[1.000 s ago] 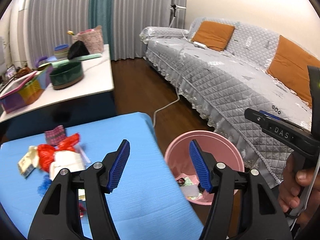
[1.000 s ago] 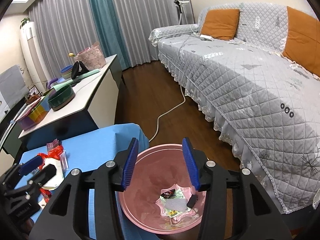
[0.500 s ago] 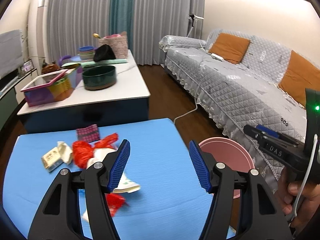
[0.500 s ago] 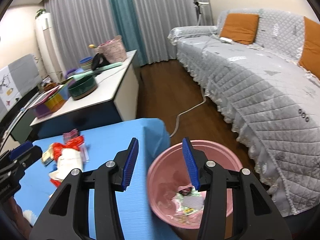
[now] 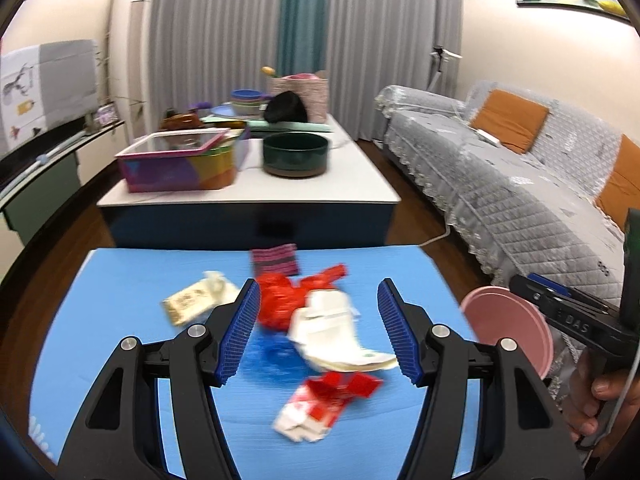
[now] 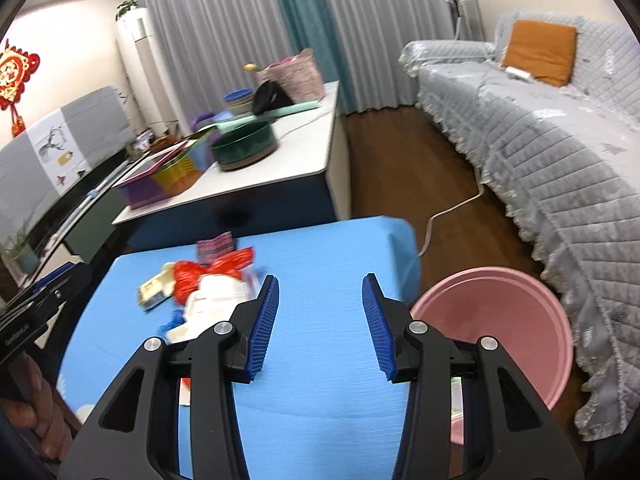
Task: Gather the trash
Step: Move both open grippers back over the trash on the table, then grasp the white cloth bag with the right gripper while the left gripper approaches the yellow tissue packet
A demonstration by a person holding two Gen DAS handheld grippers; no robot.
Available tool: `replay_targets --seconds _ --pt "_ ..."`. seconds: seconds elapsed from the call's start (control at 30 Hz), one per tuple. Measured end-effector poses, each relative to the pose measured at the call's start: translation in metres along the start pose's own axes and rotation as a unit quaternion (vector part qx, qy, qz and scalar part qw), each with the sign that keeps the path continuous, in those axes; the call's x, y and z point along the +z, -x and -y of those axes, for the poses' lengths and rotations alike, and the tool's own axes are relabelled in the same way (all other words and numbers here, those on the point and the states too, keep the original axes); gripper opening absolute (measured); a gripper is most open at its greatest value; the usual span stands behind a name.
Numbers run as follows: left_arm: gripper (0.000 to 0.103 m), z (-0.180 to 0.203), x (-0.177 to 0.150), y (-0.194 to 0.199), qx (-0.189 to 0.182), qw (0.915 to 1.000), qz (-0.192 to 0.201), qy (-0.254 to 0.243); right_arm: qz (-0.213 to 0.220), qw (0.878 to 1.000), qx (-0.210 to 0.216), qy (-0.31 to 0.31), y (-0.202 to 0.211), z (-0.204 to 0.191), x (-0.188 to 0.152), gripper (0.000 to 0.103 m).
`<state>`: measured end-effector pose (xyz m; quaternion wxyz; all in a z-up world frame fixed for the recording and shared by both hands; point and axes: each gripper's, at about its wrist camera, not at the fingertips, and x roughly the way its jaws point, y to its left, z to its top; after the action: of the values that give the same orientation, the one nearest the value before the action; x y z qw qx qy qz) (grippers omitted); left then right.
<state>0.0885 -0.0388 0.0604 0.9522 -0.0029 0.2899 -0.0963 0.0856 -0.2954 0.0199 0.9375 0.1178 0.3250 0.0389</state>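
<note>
A pile of trash lies on the blue table [image 5: 120, 280]: a red crumpled wrapper [image 5: 284, 300], a white folded carton [image 5: 328, 320], a red and white packet [image 5: 320, 404], a beige packet [image 5: 192, 302] and a striped pouch [image 5: 276, 260]. My left gripper [image 5: 318, 330] is open and empty, just above the pile. My right gripper [image 6: 320, 320] is open and empty over the table's right part, with the pile [image 6: 208, 292] to its left. The pink trash bin [image 6: 500, 320] stands on the floor right of the table; it also shows in the left wrist view [image 5: 508, 328].
A white coffee table [image 5: 352, 184] behind holds a dark green bowl [image 5: 296, 154], a colourful box [image 5: 180, 164] and a basket [image 5: 300, 92]. A grey sofa [image 6: 540, 128] with orange cushions runs along the right. A white cable [image 6: 452, 212] lies on the wooden floor.
Both grippers swung left from over the pink bin toward the blue table. The left one now faces the trash pile; the right one has left the bin's mouth. Both stayed open.
</note>
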Motion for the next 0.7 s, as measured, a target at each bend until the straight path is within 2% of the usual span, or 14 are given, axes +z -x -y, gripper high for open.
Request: replay_targets --seconds 0.33,0.6,0.7 --pt "0.06 -0.065 0.003 0.002 0.044 0.9987 0.013 0.023 -0.064 0.996 0.059 -0.031 -0.039 -0.028 -0.012 0.045" --pt "0.06 -0.095 -0.026 -0.021 0.054 0.9969 -0.007 0.058 -0.119 0.989 0.078 -0.046 -0.076 -0.037 -0.027 0.045" --pt "0.06 -0.105 -0.031 -0.03 0.06 0.9957 -0.012 0.07 -0.149 0.983 0.091 -0.061 -0.092 -0.036 -0.033 0.045"
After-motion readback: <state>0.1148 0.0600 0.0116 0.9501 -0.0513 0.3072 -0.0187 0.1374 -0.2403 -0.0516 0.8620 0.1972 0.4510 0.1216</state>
